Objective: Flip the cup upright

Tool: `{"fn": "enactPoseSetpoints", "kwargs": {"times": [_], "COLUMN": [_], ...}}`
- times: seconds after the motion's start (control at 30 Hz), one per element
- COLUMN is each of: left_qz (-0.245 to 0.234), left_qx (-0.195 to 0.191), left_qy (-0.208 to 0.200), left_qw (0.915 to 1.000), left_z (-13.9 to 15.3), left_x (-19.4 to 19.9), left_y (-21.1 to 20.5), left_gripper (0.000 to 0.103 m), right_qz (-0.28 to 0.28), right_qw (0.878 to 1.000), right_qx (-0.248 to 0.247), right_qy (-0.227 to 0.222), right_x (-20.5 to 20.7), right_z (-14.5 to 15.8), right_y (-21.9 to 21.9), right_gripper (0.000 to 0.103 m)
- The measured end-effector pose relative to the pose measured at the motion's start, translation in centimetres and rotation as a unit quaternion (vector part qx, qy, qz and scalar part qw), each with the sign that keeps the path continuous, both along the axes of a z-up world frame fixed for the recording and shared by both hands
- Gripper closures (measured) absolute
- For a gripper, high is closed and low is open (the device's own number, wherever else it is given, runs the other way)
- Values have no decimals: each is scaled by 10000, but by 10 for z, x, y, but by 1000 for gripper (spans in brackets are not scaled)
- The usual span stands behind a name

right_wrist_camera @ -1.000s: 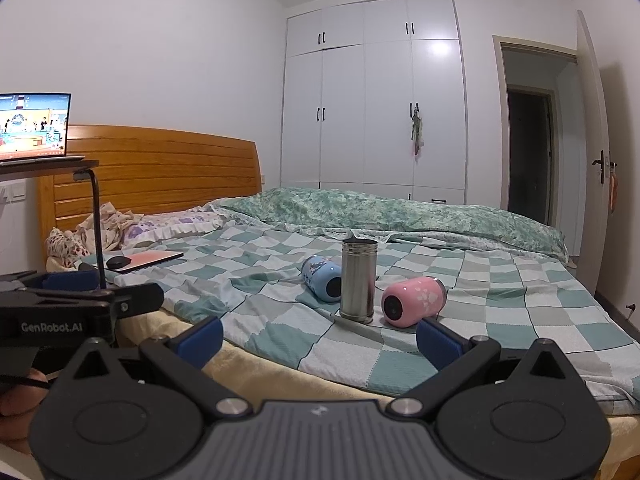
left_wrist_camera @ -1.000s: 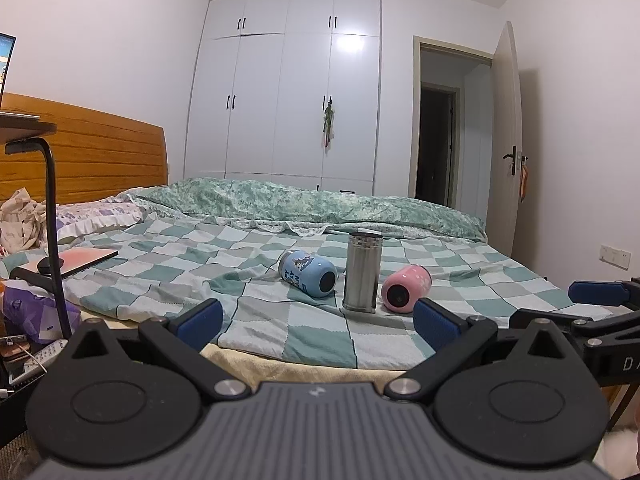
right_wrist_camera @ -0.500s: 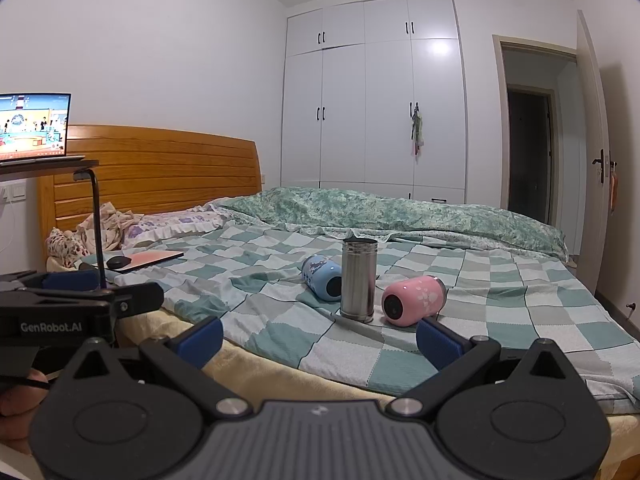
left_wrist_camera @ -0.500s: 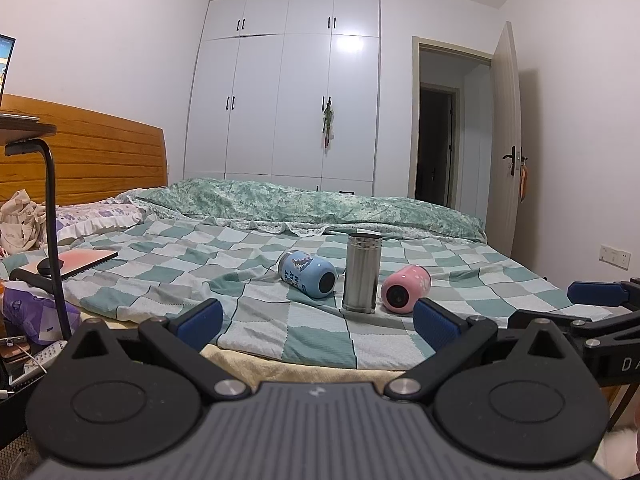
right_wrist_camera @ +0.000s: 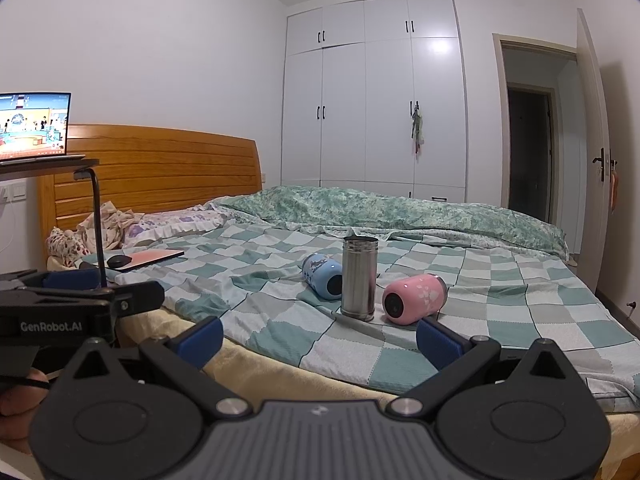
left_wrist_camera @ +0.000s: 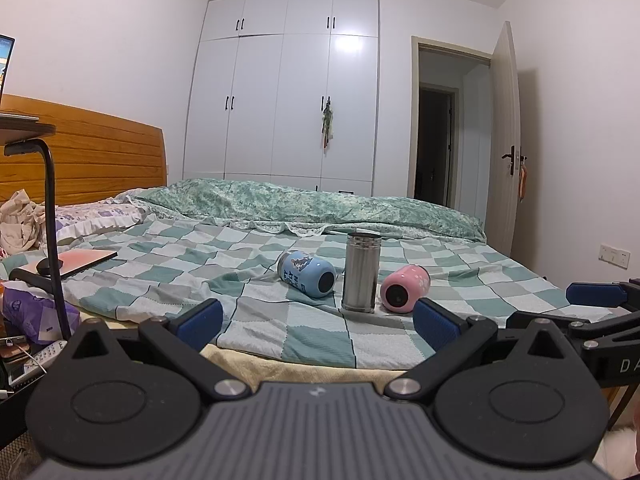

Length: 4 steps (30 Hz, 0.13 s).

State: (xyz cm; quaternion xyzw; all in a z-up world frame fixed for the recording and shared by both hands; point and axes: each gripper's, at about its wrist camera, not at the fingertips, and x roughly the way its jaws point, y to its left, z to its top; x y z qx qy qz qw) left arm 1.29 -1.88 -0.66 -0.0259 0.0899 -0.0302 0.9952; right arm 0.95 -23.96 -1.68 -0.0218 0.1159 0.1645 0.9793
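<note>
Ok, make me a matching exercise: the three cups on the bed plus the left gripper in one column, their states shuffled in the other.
Things:
1. sky-blue printed cup
2. tall stainless-steel cup
3. pink rounded cup
4. left gripper

States:
A. standing upright on the checked bedspread
B. open, holding nothing
C. lying on its side, right of the steel one
D. lying on its side, left of the steel one

Pairs: 1-D, 2-A, 3-C, 4-B

Black gripper (left_wrist_camera: 316,322) (blue fingertip pads (left_wrist_camera: 198,318))
</note>
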Motion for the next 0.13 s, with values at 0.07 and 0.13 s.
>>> {"fn": "enactPoseSetpoints", "kwargs": {"times": [0.07, 0.13], "left_qz": [-3, -6], "left_qx": [0, -5], "left_qy": [1, -6], "left_qw": [10000, 10000], "left_z": [0, 0], "left_x": [0, 0], "left_y": [0, 0], "left_gripper": [0, 0], "right_qz": [-2, -3], "right_qw": [10000, 10000], "right_qx": [0, 2], "right_qy": [9, 9], "right_x": [0, 0], "right_z": [-1, -1], "right_y": [0, 0], "right_gripper": [0, 0]}}
